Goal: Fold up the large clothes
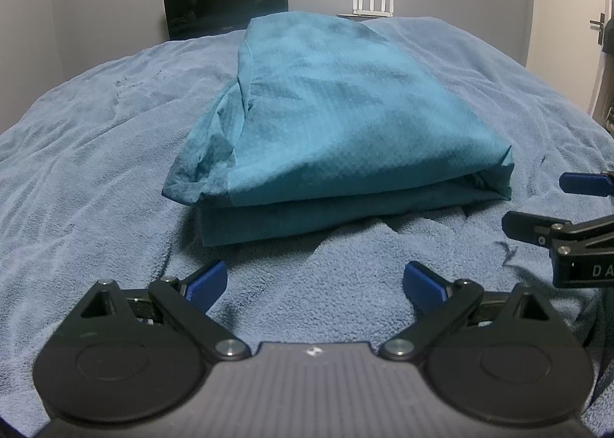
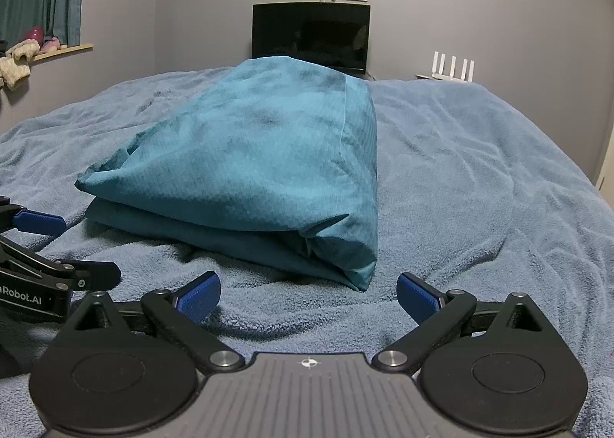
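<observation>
Folded garment (image 1: 330, 123) on the bed (image 1: 96, 154).
Both grippers sat before it, left gripper (image 1: 312, 284) beside right gripper (image 2: 307, 294); a monitor (image 2: 311, 35), seemingly, stood behind the bed.

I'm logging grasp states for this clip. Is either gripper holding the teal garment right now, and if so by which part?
Nothing is held. The left gripper and right gripper are both open, short of the folded teal garment on the blue blanket.

Folded teal garment (image 2: 264, 169) lies on blue blanket (image 2: 479, 188), right gripper (image 2: 309, 298) spread before it
</observation>
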`<state>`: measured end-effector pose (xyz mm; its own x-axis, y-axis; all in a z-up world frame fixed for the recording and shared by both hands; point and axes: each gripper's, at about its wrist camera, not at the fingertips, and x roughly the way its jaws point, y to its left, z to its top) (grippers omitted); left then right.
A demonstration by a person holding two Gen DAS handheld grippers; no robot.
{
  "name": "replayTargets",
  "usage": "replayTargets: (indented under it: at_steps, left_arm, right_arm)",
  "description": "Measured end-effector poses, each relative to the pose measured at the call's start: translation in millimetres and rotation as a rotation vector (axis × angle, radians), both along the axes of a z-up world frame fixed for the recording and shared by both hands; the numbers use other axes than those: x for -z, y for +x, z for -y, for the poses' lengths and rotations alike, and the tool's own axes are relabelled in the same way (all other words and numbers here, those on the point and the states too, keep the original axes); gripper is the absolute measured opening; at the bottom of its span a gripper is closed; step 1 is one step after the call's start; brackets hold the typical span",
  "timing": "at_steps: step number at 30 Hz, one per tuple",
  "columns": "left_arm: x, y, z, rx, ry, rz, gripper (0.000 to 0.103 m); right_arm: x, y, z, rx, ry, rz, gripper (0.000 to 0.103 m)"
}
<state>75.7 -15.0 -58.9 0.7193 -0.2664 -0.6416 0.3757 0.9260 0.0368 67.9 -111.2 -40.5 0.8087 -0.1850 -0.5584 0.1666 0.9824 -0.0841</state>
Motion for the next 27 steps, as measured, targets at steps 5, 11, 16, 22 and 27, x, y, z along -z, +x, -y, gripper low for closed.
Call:
replayTargets:
  at_steps: [5, 11, 16, 22, 27]
  left_arm:
    - [0.0, 0.0, -0.1, 0.000, 0.000, 0.000, 0.099]
    - [0.0, 0.0, 0.2, 0.000, 0.000, -0.001, 0.099]
    - [-0.1, -0.1, 0.4, 0.000, 0.000, 0.000, 0.099]
    - [-0.2, 0.1, 0.4, -0.001, 0.000, 0.000, 0.099]
    - [-0.2, 0.2, 0.3, -0.001, -0.001, -0.001, 0.099]
  right_arm:
    - [-0.1, 0.0, 0.2, 0.000, 0.001, 0.000, 0.100]
    - [0.0, 0.3, 0.3, 0.000, 0.002, -0.002, 0.100]
    - [0.3, 0.8, -0.4, 0.002, 0.002, -0.006, 0.100]
    - [0.4, 0.9, -0.6, 0.004, 0.003, -0.008, 0.100]
    - [0.5, 1.0, -0.6, 0.004, 0.003, -0.009, 0.101]
